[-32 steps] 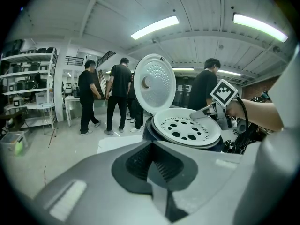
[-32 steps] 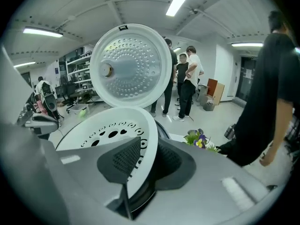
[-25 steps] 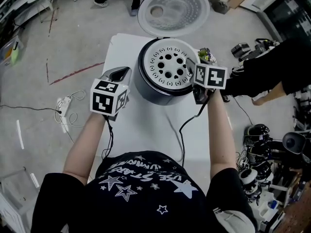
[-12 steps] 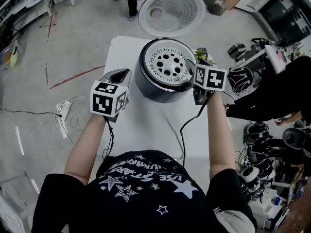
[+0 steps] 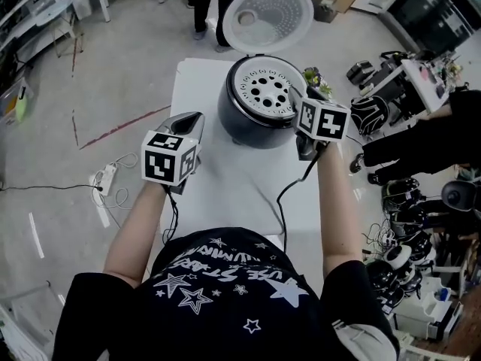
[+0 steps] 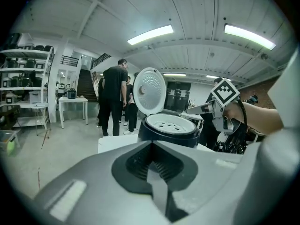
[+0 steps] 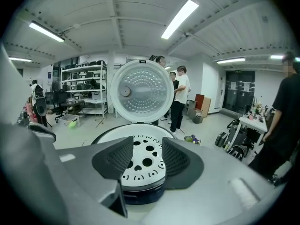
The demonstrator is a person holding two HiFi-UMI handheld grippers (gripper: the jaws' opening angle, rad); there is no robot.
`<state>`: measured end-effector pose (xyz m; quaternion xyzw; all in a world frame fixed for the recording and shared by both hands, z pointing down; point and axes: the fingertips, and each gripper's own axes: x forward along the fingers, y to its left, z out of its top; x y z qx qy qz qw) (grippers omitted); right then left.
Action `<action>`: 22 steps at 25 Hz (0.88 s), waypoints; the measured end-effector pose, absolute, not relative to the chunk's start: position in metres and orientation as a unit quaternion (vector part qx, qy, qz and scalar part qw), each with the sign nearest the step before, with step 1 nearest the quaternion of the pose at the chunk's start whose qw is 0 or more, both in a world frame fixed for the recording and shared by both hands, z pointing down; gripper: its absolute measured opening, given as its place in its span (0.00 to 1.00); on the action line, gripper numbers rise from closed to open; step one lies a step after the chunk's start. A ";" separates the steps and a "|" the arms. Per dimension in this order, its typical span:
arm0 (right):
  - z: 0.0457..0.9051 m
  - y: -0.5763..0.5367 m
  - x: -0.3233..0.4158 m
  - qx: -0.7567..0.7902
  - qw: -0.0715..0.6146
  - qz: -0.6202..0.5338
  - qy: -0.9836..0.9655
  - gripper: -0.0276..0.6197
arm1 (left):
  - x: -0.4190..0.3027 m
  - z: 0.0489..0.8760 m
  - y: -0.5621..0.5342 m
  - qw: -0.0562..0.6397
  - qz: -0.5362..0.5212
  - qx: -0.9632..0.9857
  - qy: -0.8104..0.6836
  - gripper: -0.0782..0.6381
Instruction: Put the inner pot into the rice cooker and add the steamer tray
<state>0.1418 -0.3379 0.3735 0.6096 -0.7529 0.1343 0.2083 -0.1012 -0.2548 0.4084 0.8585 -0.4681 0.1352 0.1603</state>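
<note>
Concrete flooring (image 5: 83, 89) is seen around a white table (image 5: 225, 186), on which a dark rice cooker (image 5: 242, 122) is placed with its round lid (image 5: 268, 17) swung up and open behind it. A white perforated steamer tray (image 5: 269, 90) is seated in the cooker's mouth; the inner pot cannot be made out beneath it. The left gripper (image 5: 188, 120) is held above the table's left edge, apart from the cooker, and its jaws are pressed together on nothing. The right gripper (image 5: 303, 100) is held just beside the cooker's right rim; its jaws have just been closing but are spread, with nothing clamped, and the tray is framed in the gap between them. People are seen standing beyond the table.
</note>
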 end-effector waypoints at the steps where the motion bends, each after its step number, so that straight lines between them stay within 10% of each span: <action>1: 0.372 -0.333 0.138 0.614 0.204 0.132 -0.751 0.38 | -0.105 0.409 -0.252 0.161 0.136 0.859 -0.466 0.11; 14: 0.371 -0.255 0.114 0.661 0.114 0.124 -0.731 0.08 | -0.119 0.440 -0.218 0.190 0.156 0.877 -0.413 0.11; 22: 0.409 -0.224 0.096 0.637 0.121 0.167 -0.743 0.08 | -0.107 0.455 -0.202 0.198 0.164 0.877 -0.406 0.11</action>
